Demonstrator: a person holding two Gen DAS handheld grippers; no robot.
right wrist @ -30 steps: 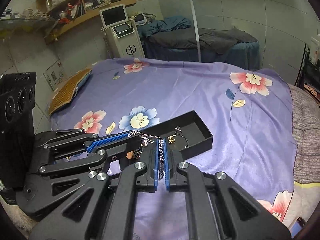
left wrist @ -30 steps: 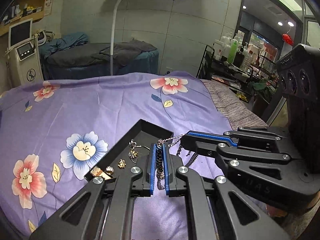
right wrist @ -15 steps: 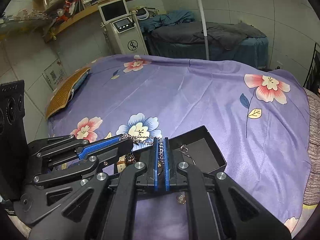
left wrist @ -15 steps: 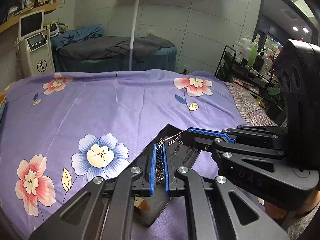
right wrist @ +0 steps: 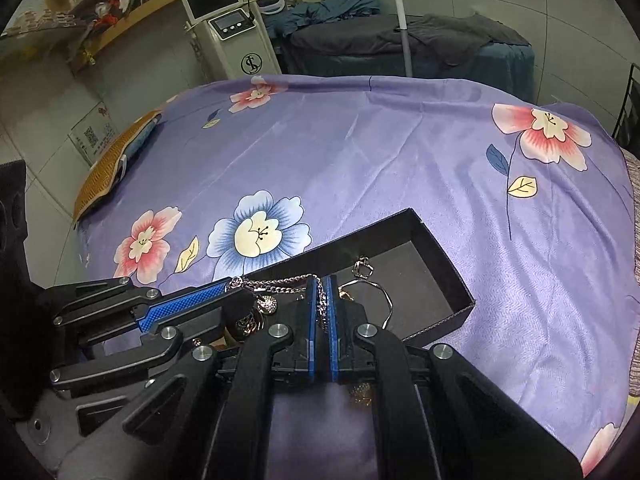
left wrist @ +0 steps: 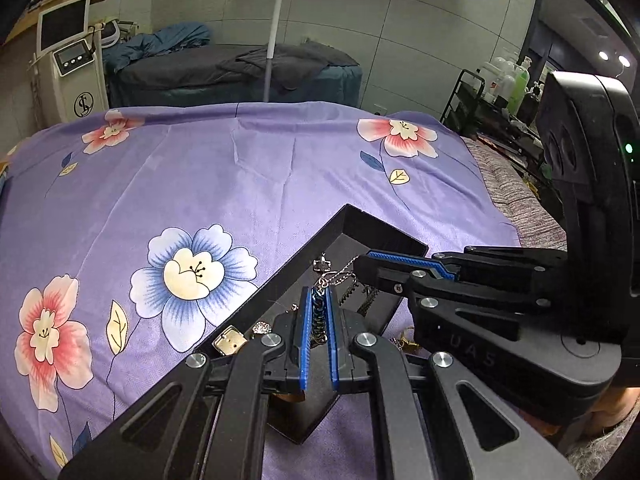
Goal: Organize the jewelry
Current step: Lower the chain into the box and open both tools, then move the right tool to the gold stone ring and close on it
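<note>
We hold a silver link chain [right wrist: 280, 282] stretched between both tools — the left gripper [left wrist: 318, 300] clamps one end between its blue pads, the right gripper [right wrist: 322, 286] clamps the other. The chain hangs low in the frame, just above the open black rectangular cardboard tray [right wrist: 444, 260], which sits on the purple flowered bedsheet [right wrist: 380, 152]. Small gold and silver trinkets [left wrist: 262, 327] lie inside the tray.
</note>
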